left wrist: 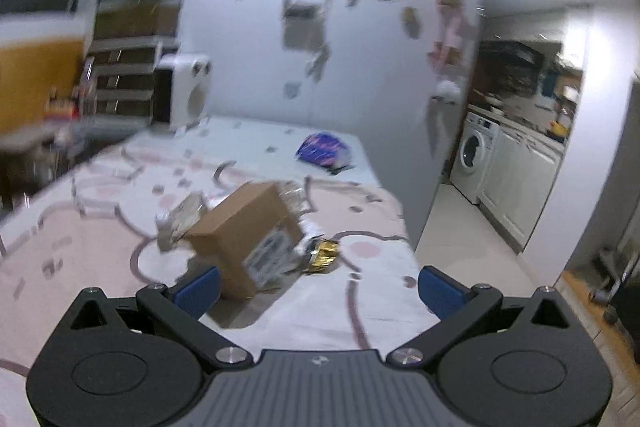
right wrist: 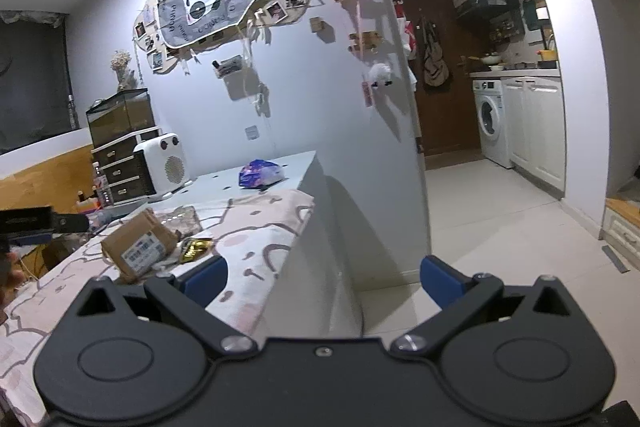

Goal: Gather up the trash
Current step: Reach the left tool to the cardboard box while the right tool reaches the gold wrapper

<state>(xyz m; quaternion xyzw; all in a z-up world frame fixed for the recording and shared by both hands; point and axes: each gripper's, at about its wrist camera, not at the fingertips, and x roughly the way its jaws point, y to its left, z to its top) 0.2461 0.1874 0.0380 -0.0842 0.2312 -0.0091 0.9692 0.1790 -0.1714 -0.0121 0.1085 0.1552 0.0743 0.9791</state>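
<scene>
Your left hand-held gripper hangs released above the counter, its blue pads spread wide with nothing between them. Just ahead of it sits the trash: a brown cardboard box tipped on one edge, a white printed label on its near face. A crumpled clear wrapper lies against the box's left side, and a gold foil wrapper glints at its right corner, touching silvery scrunched foil behind. Farther back, well apart from that cluster, a purple-and-blue snack bag rests on the pale bare end of the counter.

Your right hand-held gripper is likewise released and empty, held off the counter's corner over the tiled floor. A pink-and-white patterned cloth covers the near part of the counter under the box. The left wrist view is motion-blurred.
</scene>
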